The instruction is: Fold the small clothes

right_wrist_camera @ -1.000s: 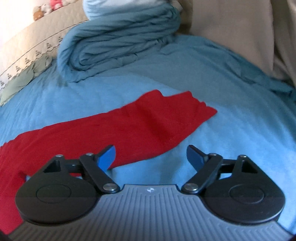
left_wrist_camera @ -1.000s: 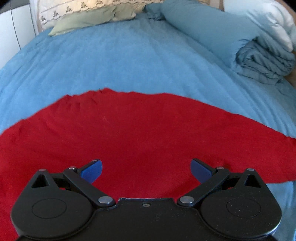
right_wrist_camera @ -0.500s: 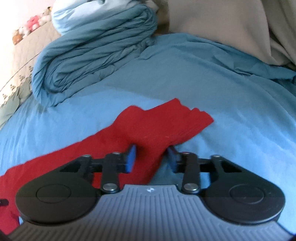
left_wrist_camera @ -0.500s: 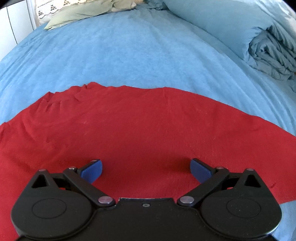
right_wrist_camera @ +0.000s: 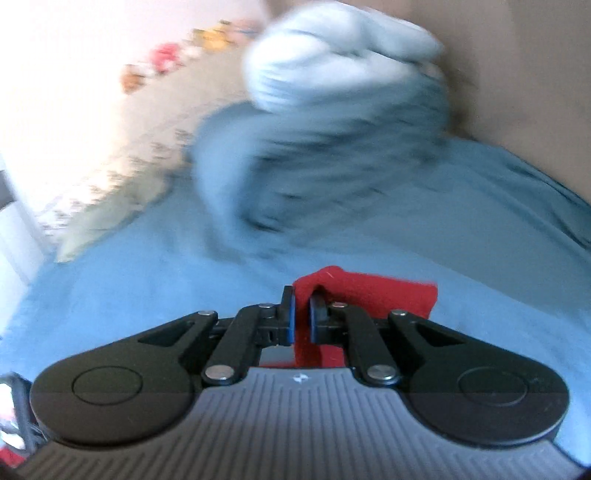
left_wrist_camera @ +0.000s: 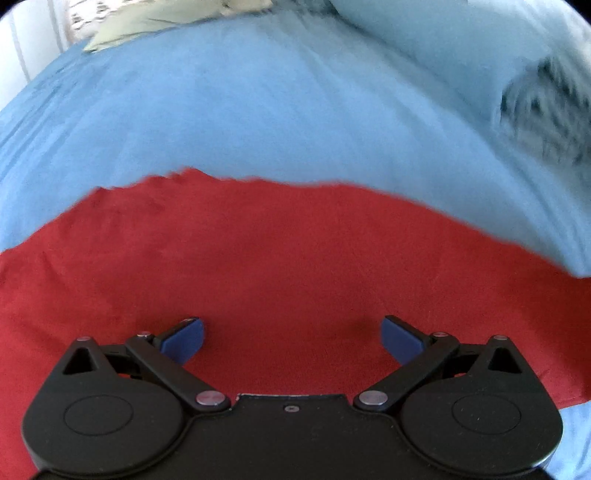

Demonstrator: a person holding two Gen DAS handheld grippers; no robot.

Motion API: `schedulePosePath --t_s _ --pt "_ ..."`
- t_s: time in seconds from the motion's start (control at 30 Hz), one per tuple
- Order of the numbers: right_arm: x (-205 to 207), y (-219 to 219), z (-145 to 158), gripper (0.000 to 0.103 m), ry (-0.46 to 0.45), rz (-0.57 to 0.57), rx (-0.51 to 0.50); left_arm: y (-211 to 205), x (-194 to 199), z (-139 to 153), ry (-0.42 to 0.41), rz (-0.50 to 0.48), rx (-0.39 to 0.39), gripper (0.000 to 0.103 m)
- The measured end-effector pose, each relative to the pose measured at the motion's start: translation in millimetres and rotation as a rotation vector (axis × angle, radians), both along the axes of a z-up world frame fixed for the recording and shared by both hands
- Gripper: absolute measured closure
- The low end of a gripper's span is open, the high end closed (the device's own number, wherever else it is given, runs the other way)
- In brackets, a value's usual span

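A red garment [left_wrist_camera: 280, 254] lies spread on the blue bedspread [left_wrist_camera: 258, 110] and fills the lower half of the left wrist view. My left gripper [left_wrist_camera: 291, 338] is open, its blue pads just above the cloth. In the right wrist view my right gripper [right_wrist_camera: 303, 317] is shut on an end of the red garment [right_wrist_camera: 380, 295], and the cloth stands up between the pads and hangs off to the right, lifted over the bed.
A rolled blue duvet [right_wrist_camera: 332, 166] lies ahead of the right gripper and at the right of the left wrist view [left_wrist_camera: 543, 110]. A greenish pillow [left_wrist_camera: 166, 18] lies at the head of the bed. A beige wall [right_wrist_camera: 517, 74] is on the right.
My right gripper closed on the end of the red garment and lifted it, swinging left. My left gripper stayed open over the cloth and shifted slightly.
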State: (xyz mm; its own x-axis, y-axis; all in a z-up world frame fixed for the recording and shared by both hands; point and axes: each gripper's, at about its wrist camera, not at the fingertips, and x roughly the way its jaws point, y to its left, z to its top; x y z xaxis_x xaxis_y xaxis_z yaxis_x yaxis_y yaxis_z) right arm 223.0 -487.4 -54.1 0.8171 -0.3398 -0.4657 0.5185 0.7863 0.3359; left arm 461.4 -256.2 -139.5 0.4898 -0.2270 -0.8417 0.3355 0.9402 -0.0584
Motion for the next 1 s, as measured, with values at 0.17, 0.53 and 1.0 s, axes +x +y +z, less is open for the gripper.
schedulePosePath --t_s 0.17,0.53,1.0 --pt "64 105 42 0.080 -0.129 0.259 -0.023 86 -11 46 -0.087 0.070 -0.078 0.000" --pt "129 348 -92 0.080 0.130 0.743 -0.161 291 -39 25 -0.052 0.324 -0.043 0.000" --pt "63 349 -93 0.019 0.180 0.855 -0.422 237 -52 49 -0.159 0.078 -0.073 0.000"
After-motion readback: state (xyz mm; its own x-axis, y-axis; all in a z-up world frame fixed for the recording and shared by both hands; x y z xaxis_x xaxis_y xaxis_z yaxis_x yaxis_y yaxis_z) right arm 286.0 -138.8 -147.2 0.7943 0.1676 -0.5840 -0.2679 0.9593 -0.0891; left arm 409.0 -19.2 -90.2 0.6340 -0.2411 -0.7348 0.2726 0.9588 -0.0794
